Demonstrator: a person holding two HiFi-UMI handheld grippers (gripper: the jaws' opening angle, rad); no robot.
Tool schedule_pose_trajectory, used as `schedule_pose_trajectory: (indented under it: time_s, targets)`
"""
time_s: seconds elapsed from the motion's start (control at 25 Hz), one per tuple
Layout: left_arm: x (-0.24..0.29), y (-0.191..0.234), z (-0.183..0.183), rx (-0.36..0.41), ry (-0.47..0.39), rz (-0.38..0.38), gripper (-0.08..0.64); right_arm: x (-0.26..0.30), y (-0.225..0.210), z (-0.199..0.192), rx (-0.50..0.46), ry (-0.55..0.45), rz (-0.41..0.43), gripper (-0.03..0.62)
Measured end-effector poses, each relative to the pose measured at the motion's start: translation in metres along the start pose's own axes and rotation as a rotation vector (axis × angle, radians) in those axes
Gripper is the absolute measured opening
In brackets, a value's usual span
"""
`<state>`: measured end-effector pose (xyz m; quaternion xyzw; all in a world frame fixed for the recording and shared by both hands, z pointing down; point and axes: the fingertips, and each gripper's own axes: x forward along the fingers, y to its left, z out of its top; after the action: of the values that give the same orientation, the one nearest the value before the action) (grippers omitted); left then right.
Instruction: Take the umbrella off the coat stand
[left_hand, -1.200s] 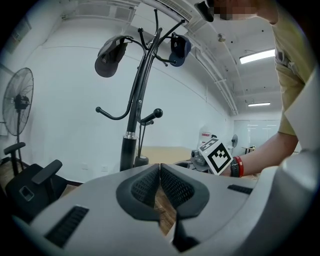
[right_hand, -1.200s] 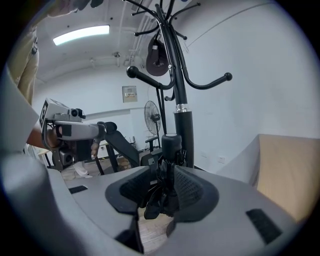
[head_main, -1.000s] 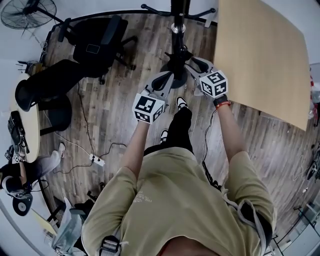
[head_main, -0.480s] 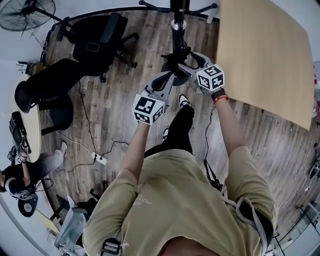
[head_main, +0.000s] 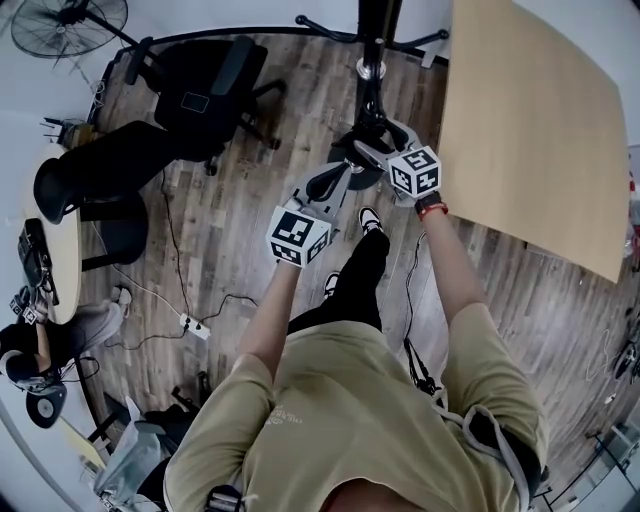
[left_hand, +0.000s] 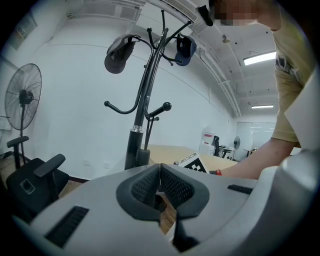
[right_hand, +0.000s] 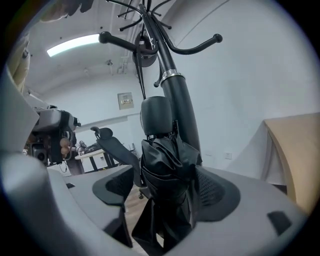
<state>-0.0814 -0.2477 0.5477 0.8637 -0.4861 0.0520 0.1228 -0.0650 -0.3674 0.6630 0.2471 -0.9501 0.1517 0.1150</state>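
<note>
The black coat stand (right_hand: 175, 95) rises in front of me with curved hooks at its top; its pole (head_main: 372, 40) shows at the top of the head view. A folded black umbrella (right_hand: 167, 170) hangs against the pole by a thin strap. My right gripper (right_hand: 167, 185) has just been opening and stands open around the umbrella: the fabric lies against the right pad (right_hand: 217, 187), while a gap shows at the left pad (right_hand: 117, 182). In the head view that gripper (head_main: 368, 150) is at the pole. My left gripper (left_hand: 159, 187) is shut and empty, lower and to the left (head_main: 325, 185).
Two black office chairs (head_main: 200, 90) (head_main: 100, 170) and a floor fan (head_main: 65, 20) stand left of the stand. A large wooden tabletop (head_main: 530, 120) is close on the right. A power strip with cable (head_main: 195, 325) lies on the wood floor. A person sits at the far left (head_main: 40, 350).
The right gripper's jaws have spread apart around the umbrella, and that hand has sunk a little along the pole. The left gripper has stayed in place, shut.
</note>
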Motion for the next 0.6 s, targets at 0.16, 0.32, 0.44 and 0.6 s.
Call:
schedule_pose_trajectory:
  time_s: [0.16, 0.32, 0.44, 0.6]
  targets:
    - [0.0, 0.003, -0.003, -0.008, -0.005, -0.001, 0.025, 0.01, 0.0, 0.001, 0.008, -0.005, 0.001, 0.379]
    - [0.003, 0.006, -0.008, -0.016, -0.005, -0.001, 0.025, 0.017, -0.004, -0.001, 0.011, -0.02, -0.016, 0.377]
    - [0.004, 0.006, -0.012, -0.021, -0.002, 0.002, 0.025, 0.016, -0.007, -0.004, -0.011, -0.017, -0.043, 0.347]
    - [0.009, 0.007, -0.014, -0.028, 0.002, -0.002, 0.025, 0.015, -0.009, -0.003, -0.004, -0.027, -0.047, 0.322]
